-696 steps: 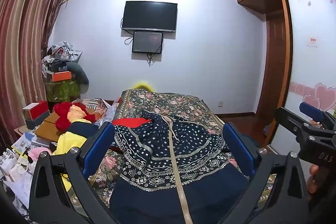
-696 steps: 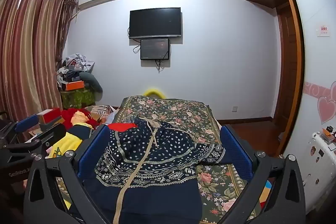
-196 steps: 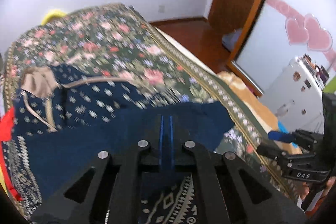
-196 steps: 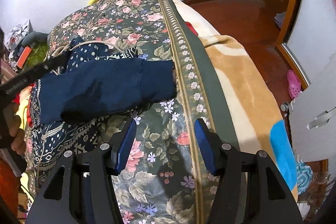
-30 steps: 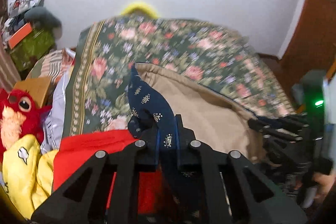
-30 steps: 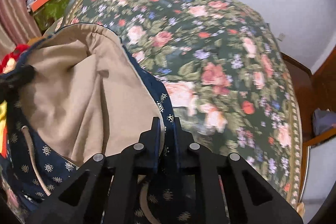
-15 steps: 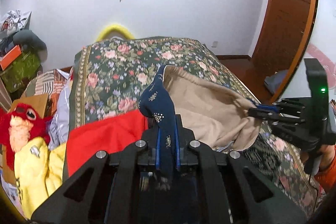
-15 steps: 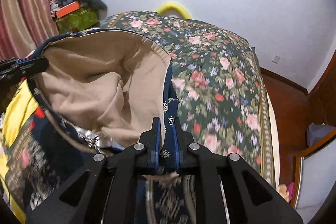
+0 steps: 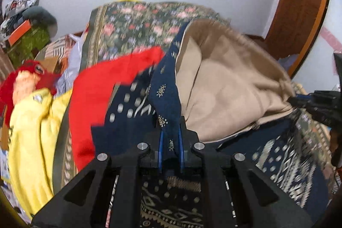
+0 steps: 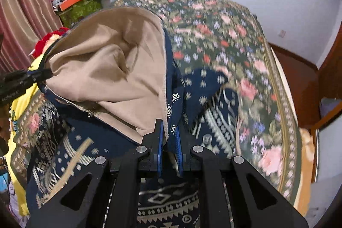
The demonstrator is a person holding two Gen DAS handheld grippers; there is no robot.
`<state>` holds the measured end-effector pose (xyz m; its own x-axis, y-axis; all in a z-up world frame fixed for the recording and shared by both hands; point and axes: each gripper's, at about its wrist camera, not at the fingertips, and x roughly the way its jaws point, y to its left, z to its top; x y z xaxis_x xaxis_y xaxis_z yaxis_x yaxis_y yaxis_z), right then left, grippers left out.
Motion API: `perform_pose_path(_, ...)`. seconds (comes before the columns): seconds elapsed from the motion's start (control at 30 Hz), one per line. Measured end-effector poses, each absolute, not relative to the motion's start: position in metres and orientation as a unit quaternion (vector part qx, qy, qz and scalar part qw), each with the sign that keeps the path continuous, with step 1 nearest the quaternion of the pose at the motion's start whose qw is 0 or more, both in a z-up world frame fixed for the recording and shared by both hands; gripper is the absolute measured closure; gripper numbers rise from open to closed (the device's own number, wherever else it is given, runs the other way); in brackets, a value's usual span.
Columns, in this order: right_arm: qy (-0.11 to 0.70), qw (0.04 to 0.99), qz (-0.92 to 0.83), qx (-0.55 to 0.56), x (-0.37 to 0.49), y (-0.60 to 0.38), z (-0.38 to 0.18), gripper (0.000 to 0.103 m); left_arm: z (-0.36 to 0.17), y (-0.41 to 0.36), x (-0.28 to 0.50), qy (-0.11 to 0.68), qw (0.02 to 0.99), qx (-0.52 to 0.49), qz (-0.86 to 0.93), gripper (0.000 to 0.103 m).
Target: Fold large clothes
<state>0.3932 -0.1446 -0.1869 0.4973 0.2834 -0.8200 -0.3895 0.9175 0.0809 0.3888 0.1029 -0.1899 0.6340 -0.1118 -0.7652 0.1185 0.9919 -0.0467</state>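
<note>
With my left gripper [image 9: 170, 143] and right gripper [image 10: 170, 140] each clamped on the hood edge of the navy patterned, beige-lined hooded garment [image 10: 111, 63], it hangs between them above the floral bedspread [image 10: 235, 31], so I judge folding only half done.

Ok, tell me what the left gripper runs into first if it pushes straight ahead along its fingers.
The left gripper is already shut on the navy patterned garment, so that fabric comes first. Beyond it, probably the tan lining or the floral bedspread; depth is unclear.
</note>
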Motion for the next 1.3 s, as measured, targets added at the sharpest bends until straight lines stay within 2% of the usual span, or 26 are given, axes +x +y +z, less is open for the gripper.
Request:
perform_pose_path(0.17, 0.484, 0.853, 0.185, -0.062, 0.392, -0.143, -0.21, 0.092, -0.231, 0.109, 0.386, 0.462, 0.886, -0.005, -0.041, 0.084)
perform_pose_path(0.3, 0.489, 0.851, 0.176, -0.076, 0.391, -0.139, -0.213, 0.087, -0.248, 0.117, 0.383, 0.473, 0.879, -0.04, -0.04, 0.082)
perform_pose_path(0.37, 0.489, 0.851, 0.169, -0.09, 0.39, -0.137, -0.209, 0.082, -0.245, 0.116, 0.381, 0.471, 0.881, -0.037, -0.037, 0.078)
perform_pose_path(0.43, 0.486, 0.852, 0.163, -0.105, 0.388, -0.135, -0.203, 0.071, -0.239, 0.113, 0.379, 0.469, 0.882, -0.022, -0.041, 0.078)
perform_pose_path(0.53, 0.47, 0.859, 0.167, -0.115, 0.387, -0.131, -0.189, 0.061, -0.225, 0.107, 0.379, 0.461, 0.886, 0.0, -0.051, 0.072)
perform_pose_path(0.6, 0.459, 0.864, 0.17, -0.116, 0.388, -0.129, -0.18, 0.057, -0.213, 0.104, 0.38, 0.448, 0.892, 0.009, -0.053, 0.063)
perform_pose_path(0.7, 0.446, 0.871, 0.178, -0.103, 0.395, -0.127, -0.167, 0.051, -0.19, 0.098, 0.385, 0.423, 0.904, 0.012, -0.058, 0.06)
perform_pose_path(0.97, 0.435, 0.876, 0.188, -0.092, 0.436, -0.11, -0.15, 0.05, -0.158, 0.082, 0.429, 0.401, 0.913, 0.02, -0.072, 0.06)
perform_pose_path(1.3, 0.482, 0.853, 0.197, -0.044, 0.493, -0.102, -0.172, 0.05, -0.168, 0.072, 0.486, 0.426, 0.9, -0.021, -0.091, 0.059)
